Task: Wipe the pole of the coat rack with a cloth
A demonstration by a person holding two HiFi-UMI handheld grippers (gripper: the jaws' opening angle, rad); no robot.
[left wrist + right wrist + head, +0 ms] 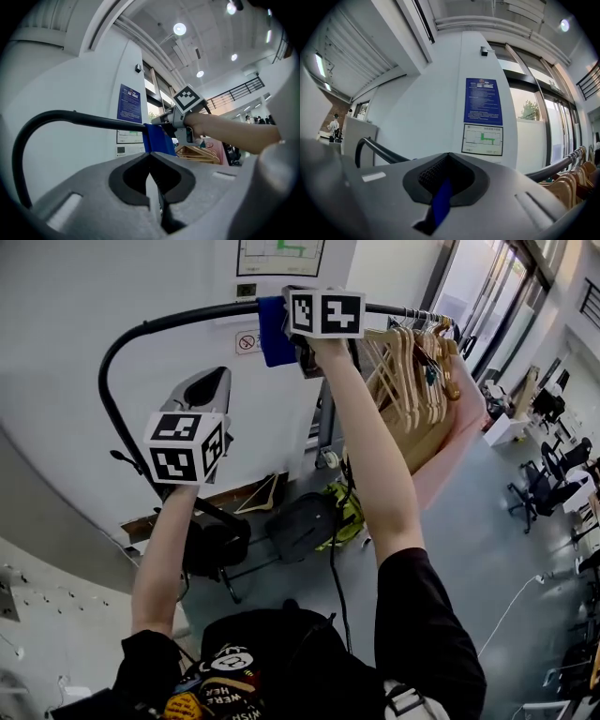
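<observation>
Cloth [275,332], blue, is draped on the black pole [169,322] of the coat rack at about 12 o'clock in the head view, where the straight top bar begins after its curved left end. The right tongs [298,345] are raised to the bar and clamped on the cloth, and the right gripper view shows a strip of blue fabric pinched between the dark pads. The left tongs [214,382] are held up at about 9 o'clock, lower than the bar and apart from it, inside the bend of the pole. In the left gripper view their jaws are pressed together with nothing between them, and they look toward the cloth at 12 o'clock. Wooden hangers [412,381] are bunched on the bar at about 1 o'clock, just beyond the right tongs. On the white wall behind the rack hangs a blue poster [483,101], with a framed floor plan [482,138] directly under it.
</observation>
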